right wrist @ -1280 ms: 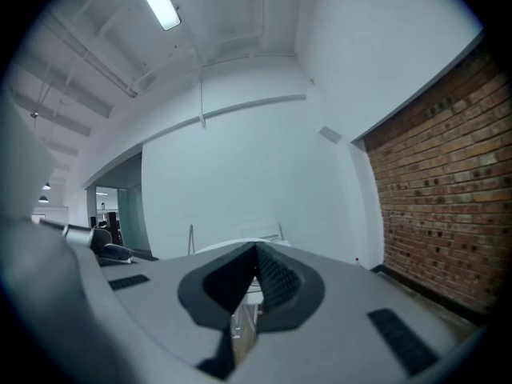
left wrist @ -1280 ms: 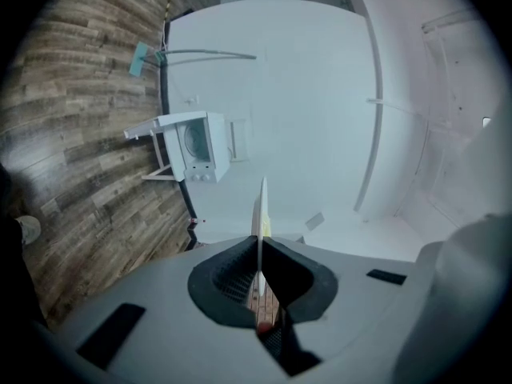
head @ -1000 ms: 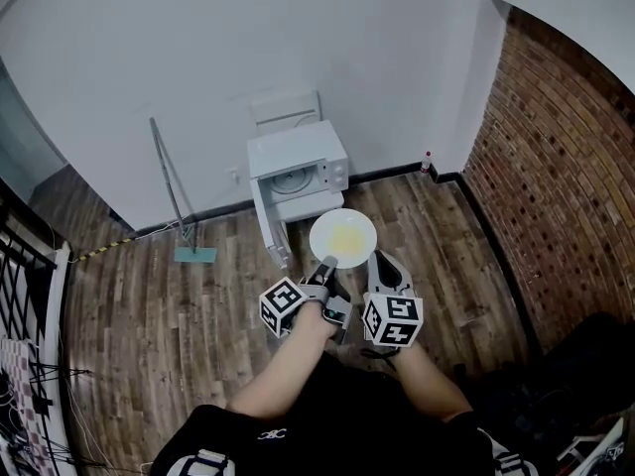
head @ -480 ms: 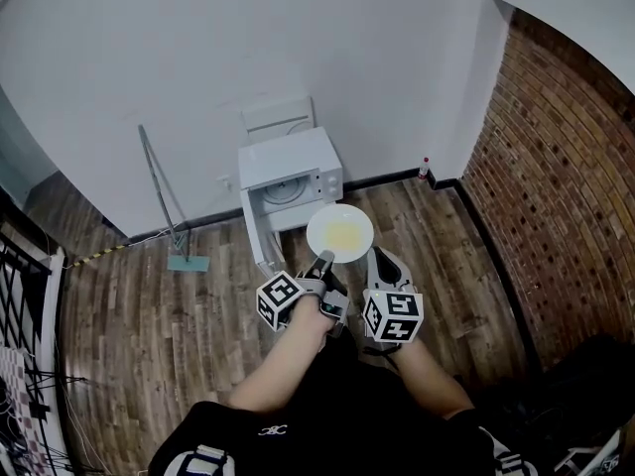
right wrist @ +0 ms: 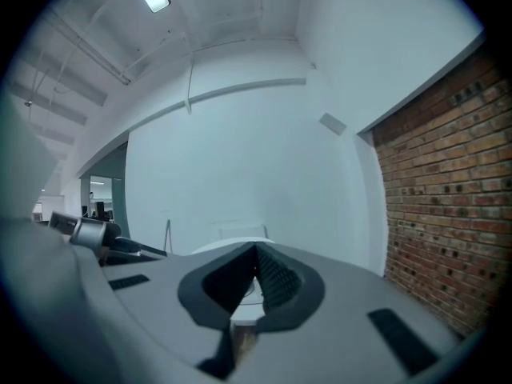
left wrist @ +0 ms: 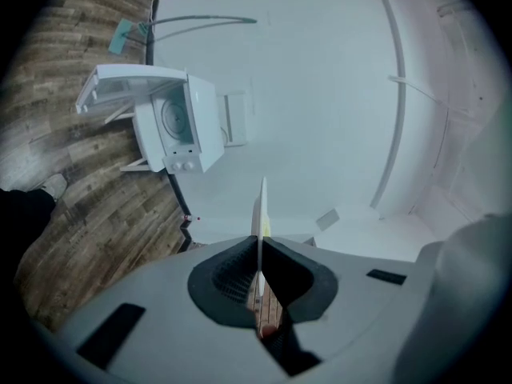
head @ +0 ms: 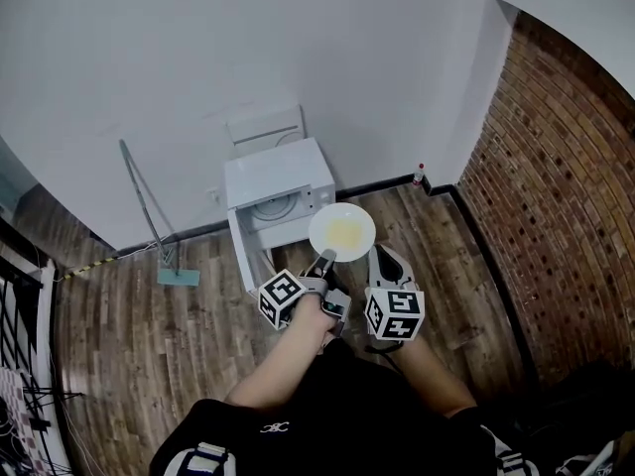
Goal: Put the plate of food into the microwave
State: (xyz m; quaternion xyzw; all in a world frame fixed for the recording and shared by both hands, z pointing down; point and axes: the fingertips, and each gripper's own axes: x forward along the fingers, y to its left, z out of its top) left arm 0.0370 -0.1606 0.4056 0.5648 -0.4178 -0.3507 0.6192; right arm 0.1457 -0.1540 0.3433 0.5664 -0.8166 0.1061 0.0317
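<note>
**Carry the plate level, then feed it in low**

The left gripper (head: 325,259) is clamped on the near rim of the white plate (head: 342,231), which carries yellow food (head: 344,234). The right gripper (head: 382,261) has its jaws together on nothing and sits just beside, at 4 o'clock of the plate. Beyond the plate at 11 o'clock, the microwave (head: 273,172) stands on the wooden floor (head: 139,315) with its door (head: 243,256) open to the left. A rim pinch alone may let the far edge droop. Hold the plate level, go low, square up to the cavity (head: 275,209) and slide straight in, clear of the door.
</note>
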